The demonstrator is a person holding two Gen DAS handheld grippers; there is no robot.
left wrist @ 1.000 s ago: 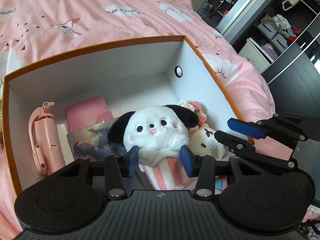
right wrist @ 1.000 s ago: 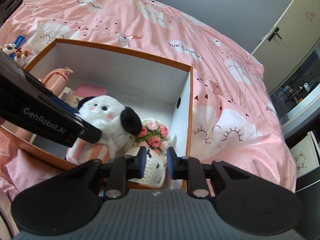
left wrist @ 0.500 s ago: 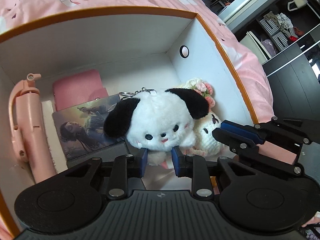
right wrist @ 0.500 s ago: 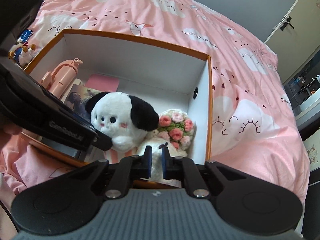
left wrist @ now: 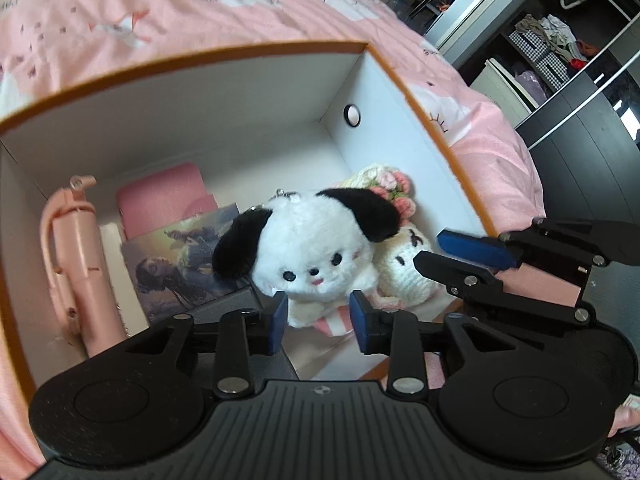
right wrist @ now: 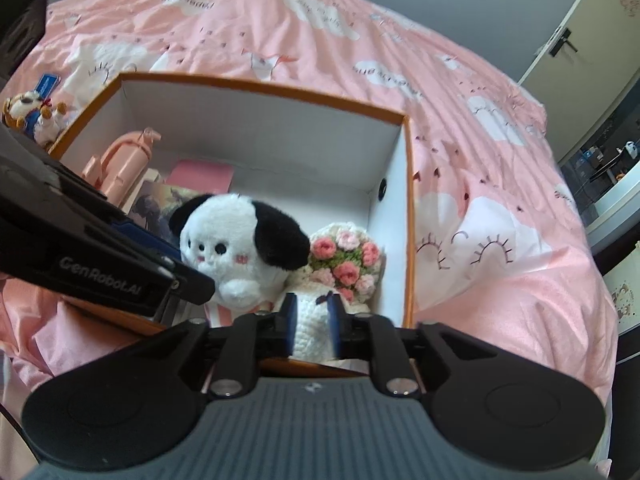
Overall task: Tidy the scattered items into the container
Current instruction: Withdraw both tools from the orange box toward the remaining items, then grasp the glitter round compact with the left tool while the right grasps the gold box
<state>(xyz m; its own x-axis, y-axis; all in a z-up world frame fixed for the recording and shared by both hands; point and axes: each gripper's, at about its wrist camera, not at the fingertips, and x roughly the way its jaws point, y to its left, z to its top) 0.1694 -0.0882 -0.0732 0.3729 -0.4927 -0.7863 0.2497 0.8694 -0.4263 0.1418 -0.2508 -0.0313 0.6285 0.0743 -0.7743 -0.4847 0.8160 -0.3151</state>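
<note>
Jaws: left gripper (left wrist: 318,322) just widened, pads apart beside the dog plush (left wrist: 310,248) without pressing; right gripper (right wrist: 311,326) slightly reopened, narrowly parted, crochet doll (right wrist: 314,322) between, contact unclear; plush white, black-eared, in the orange-rimmed box (right wrist: 409,216) on pink bedding (right wrist: 480,160); both grippers angled steeply down; left gripper lettered "GenRobot.AI".

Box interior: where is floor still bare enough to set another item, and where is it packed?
Bare floor lies along the back wall of the box, behind the dog plush and crochet bouquet. The left side is packed: pink bottle, pink pouch and picture card.
</note>
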